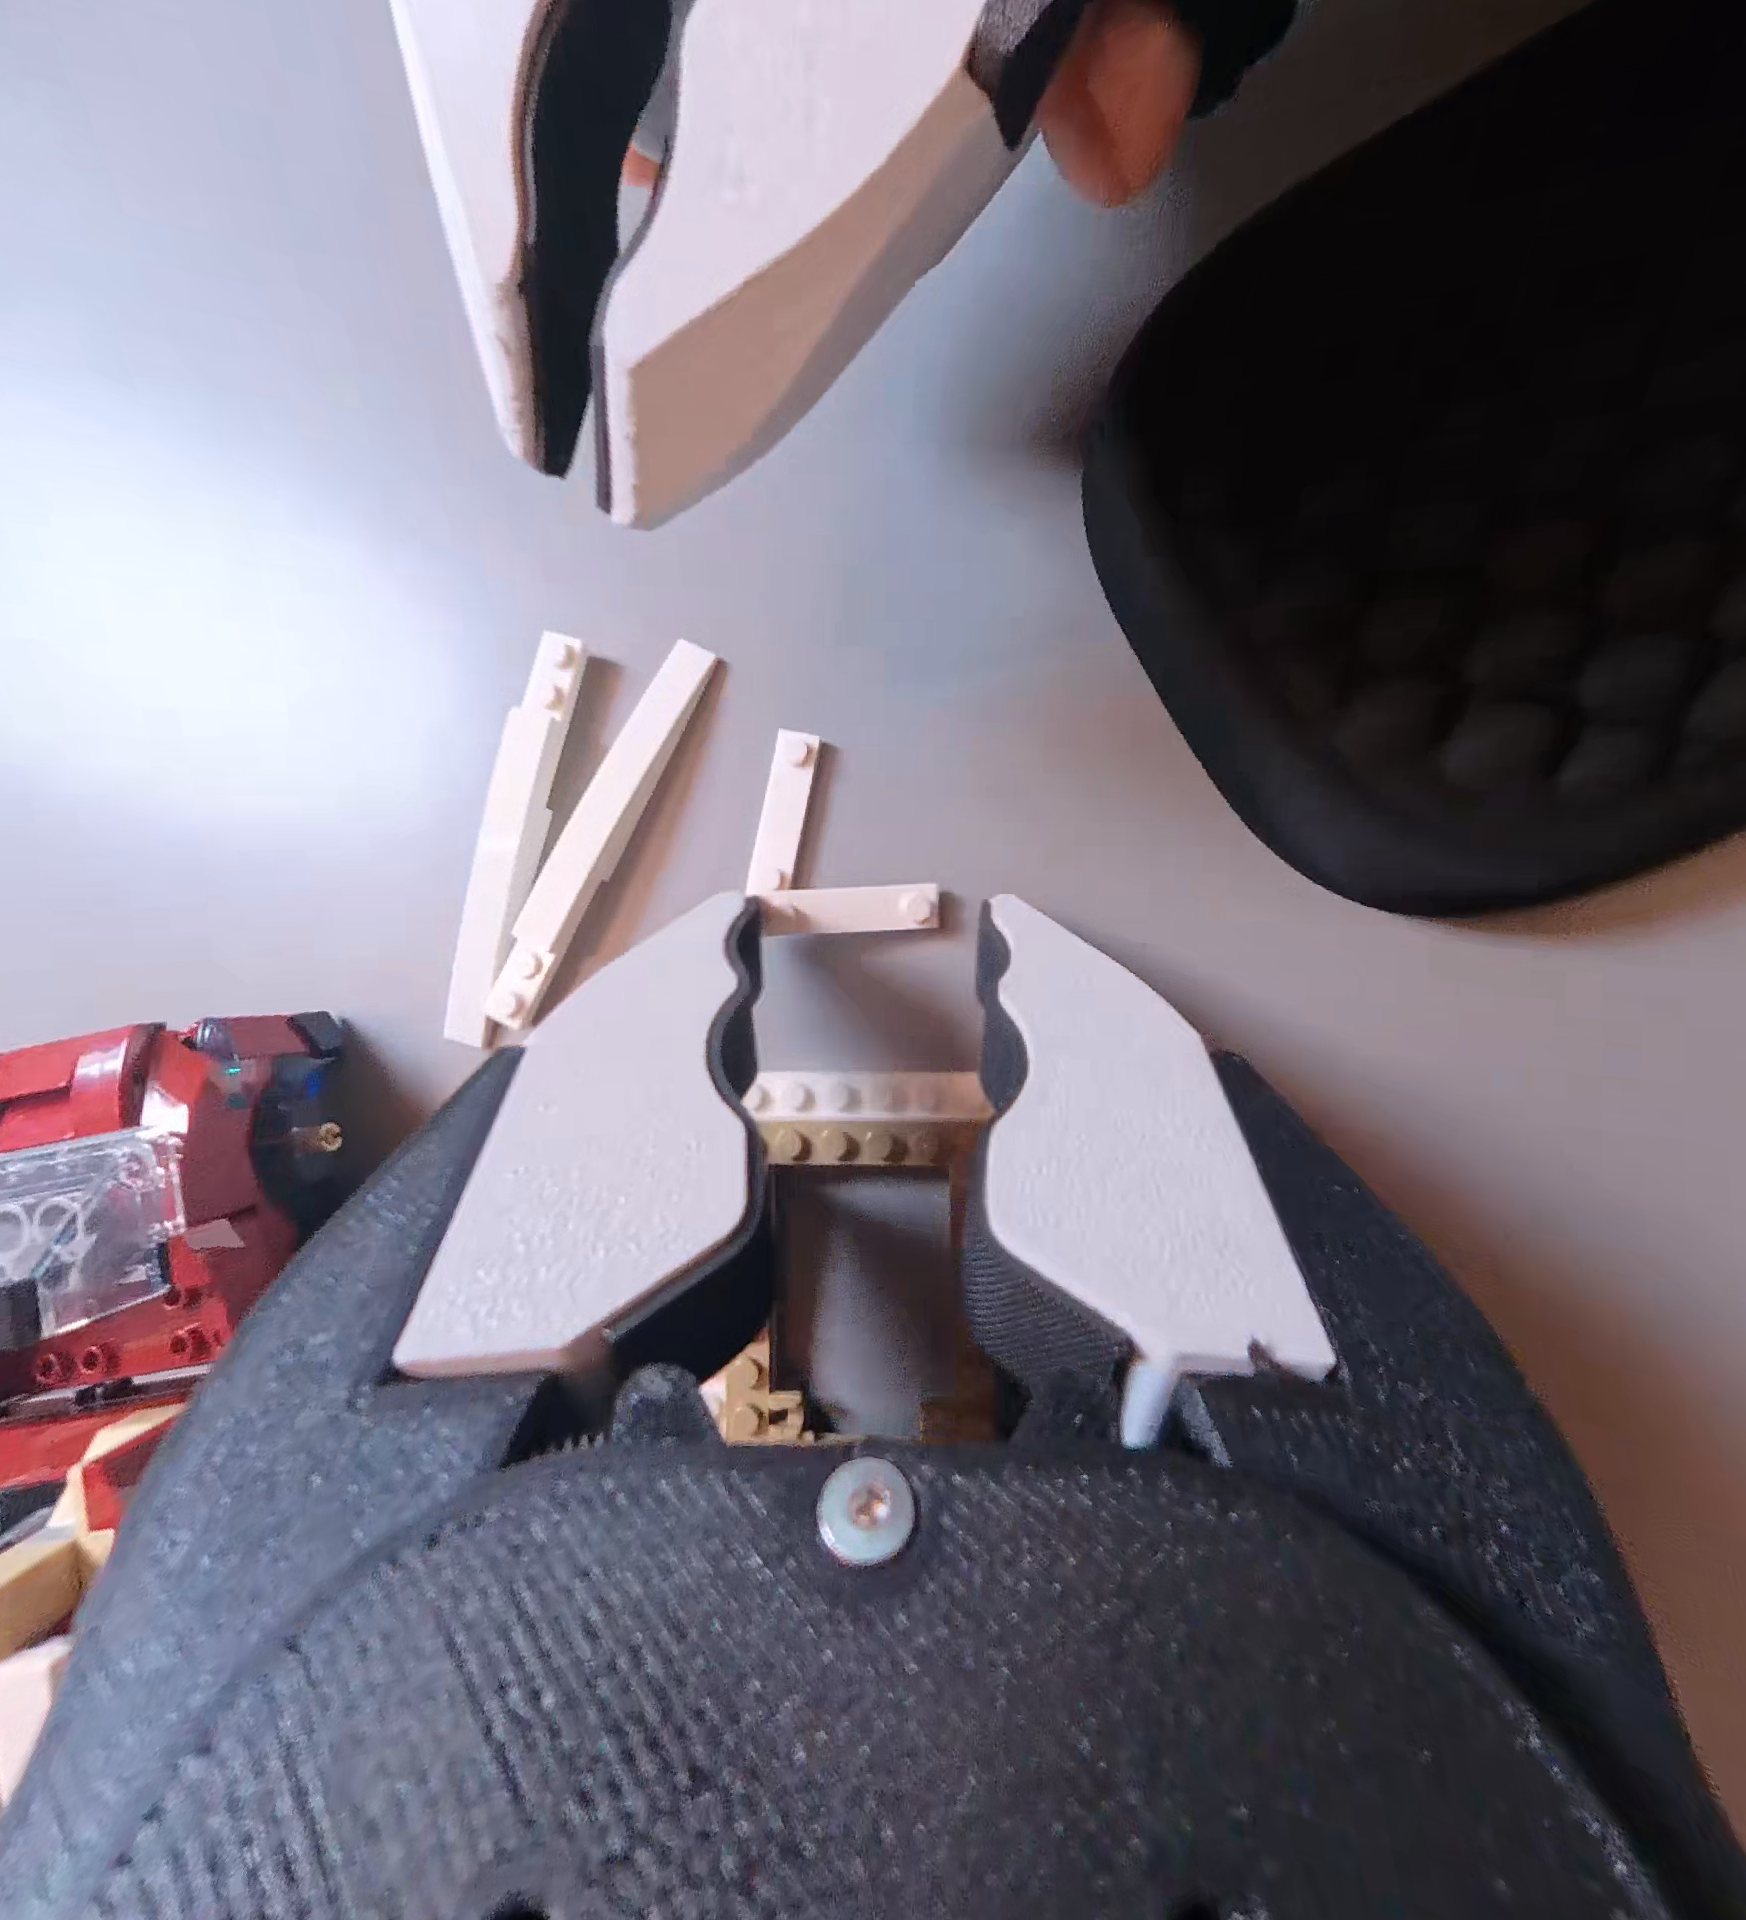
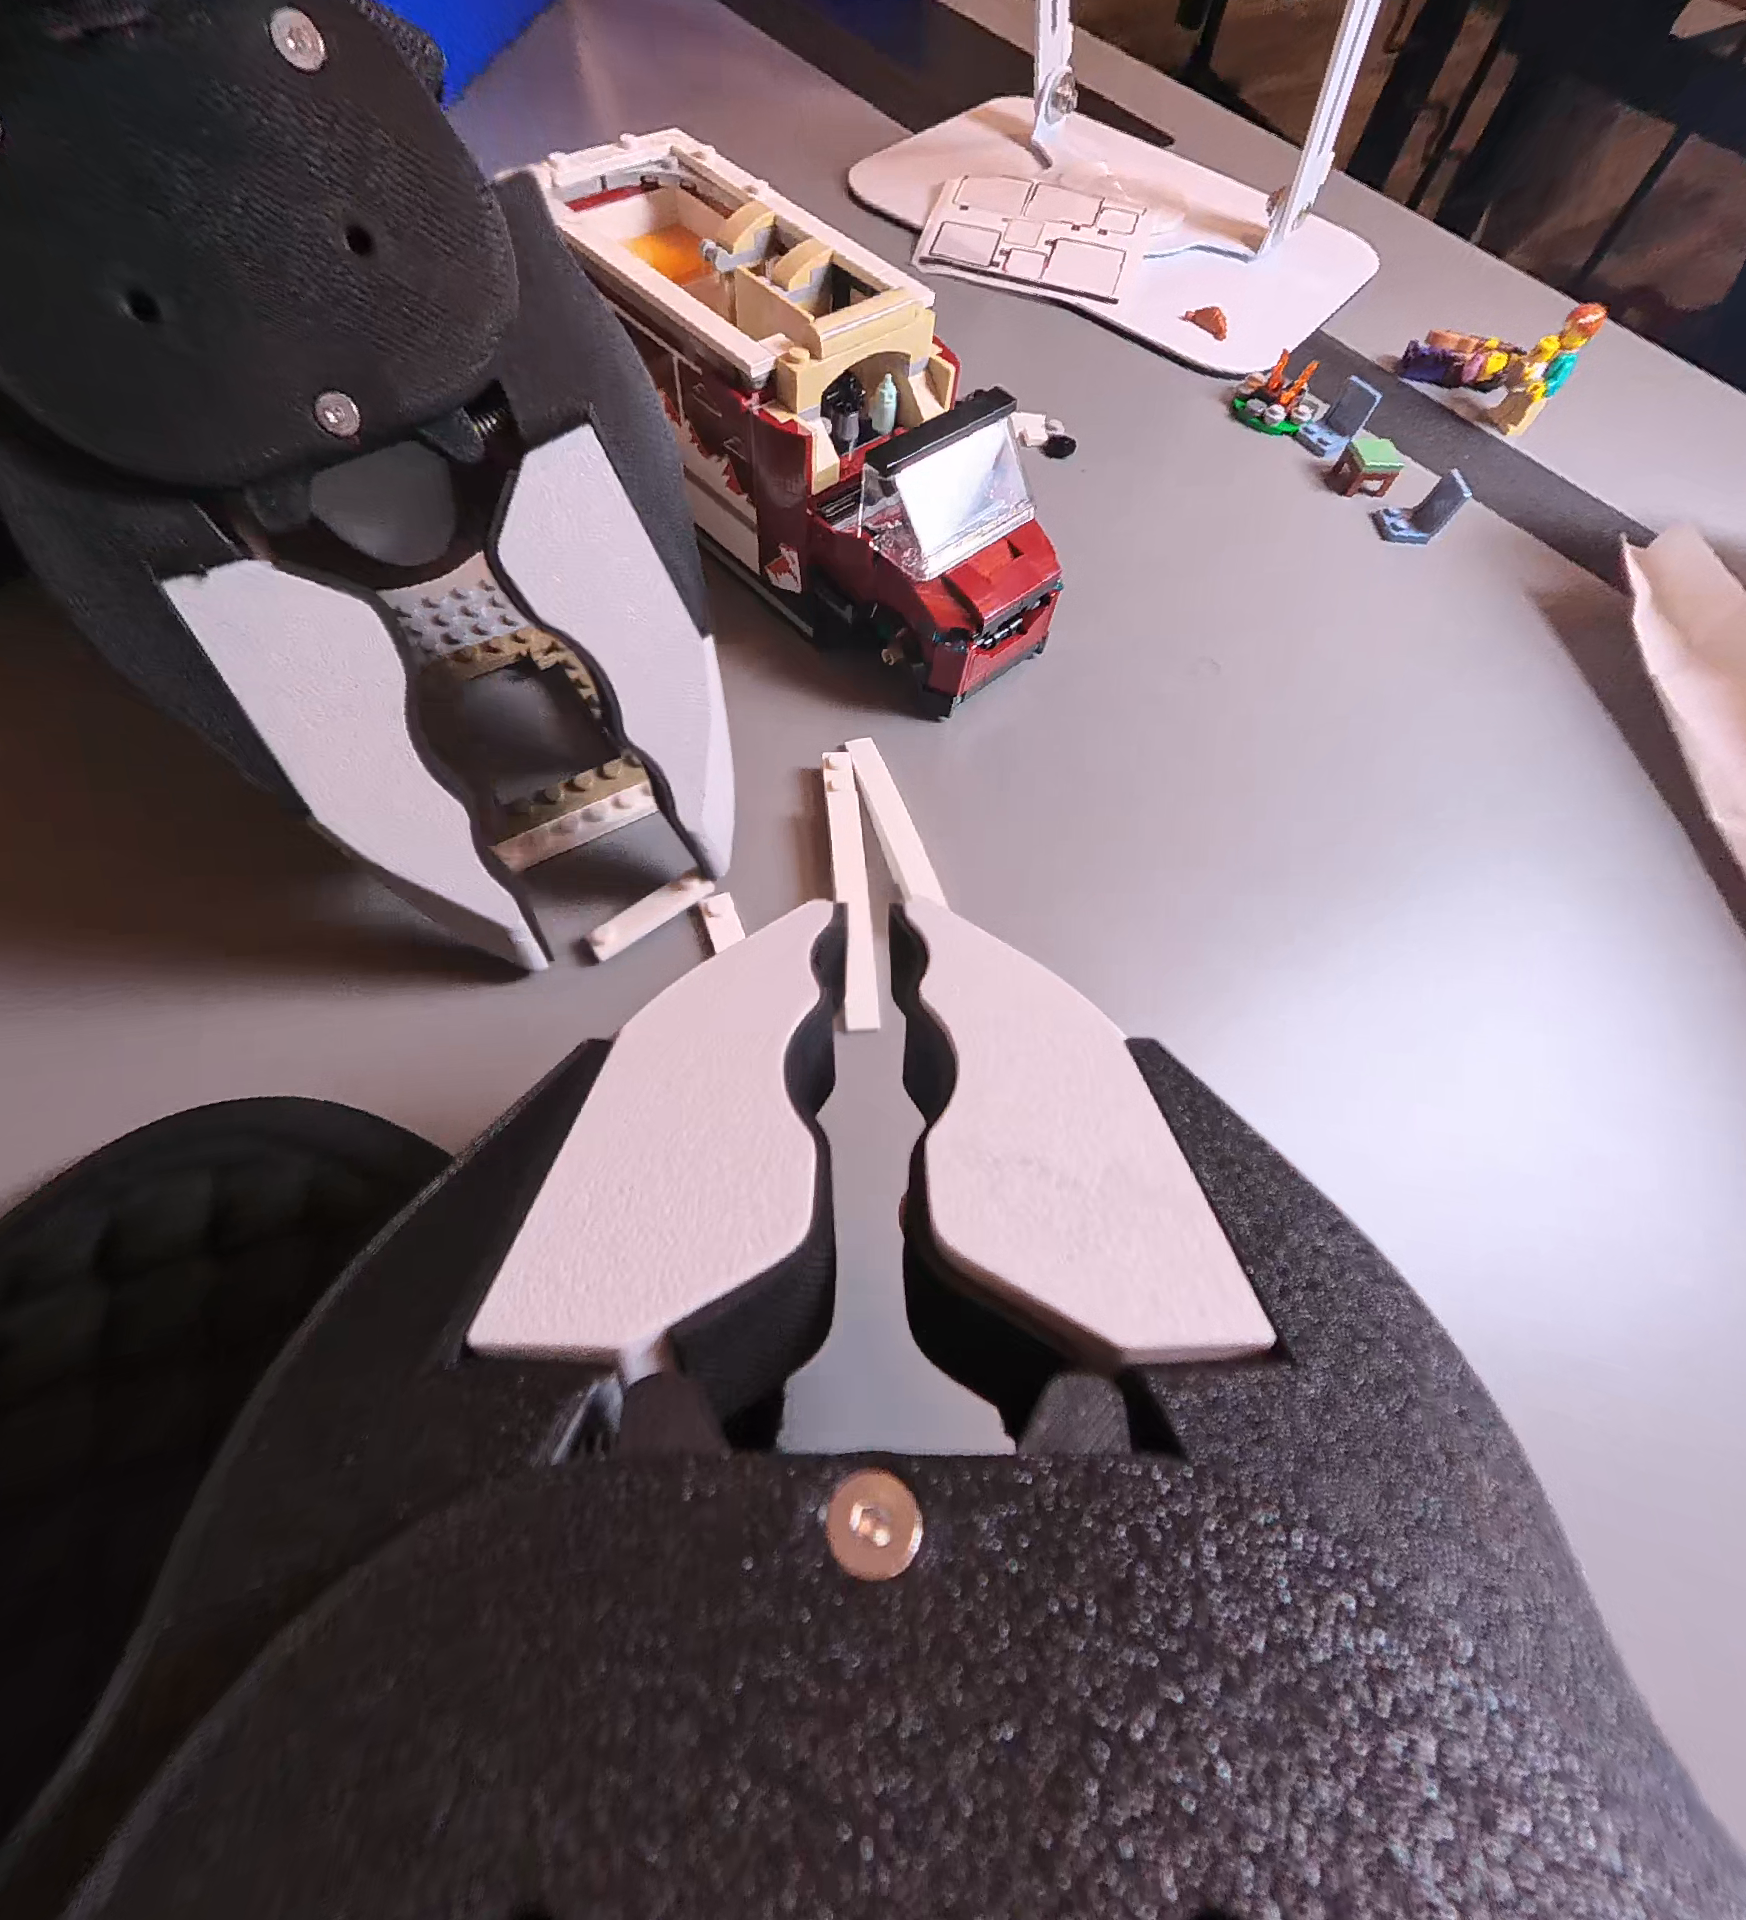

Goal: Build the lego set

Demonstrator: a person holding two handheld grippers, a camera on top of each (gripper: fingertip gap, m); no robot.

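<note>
- Down on the grey table [image 2: 1264, 935], four white pieces lie loose: two long curved strips [image 1: 495, 862], crossed at one end, and two short plates [image 1: 791, 810] meeting in a corner.
- Left gripper [image 1: 864, 904] tips down right beside those plates, one fingertip touching the flat-lying one!
- Its jaws stand wide, and a tan frame [image 1: 848, 1127] with a white studded edge spans from finger to finger. Whether the pads press on it, I cannot tell.
- Right gripper [image 2: 861, 912] hovers over the strips with its fingers drawn to a narrow slit. Nothing shows between them, only a strip on the table beneath.
- Over beyond sits the red truck [image 2: 827, 447], its top open and the tan interior showing, well apart from both grippers.
- Off to the far side: a minifigure [image 2: 1544, 364] and a white stand base [image 2: 1264, 291].
</note>
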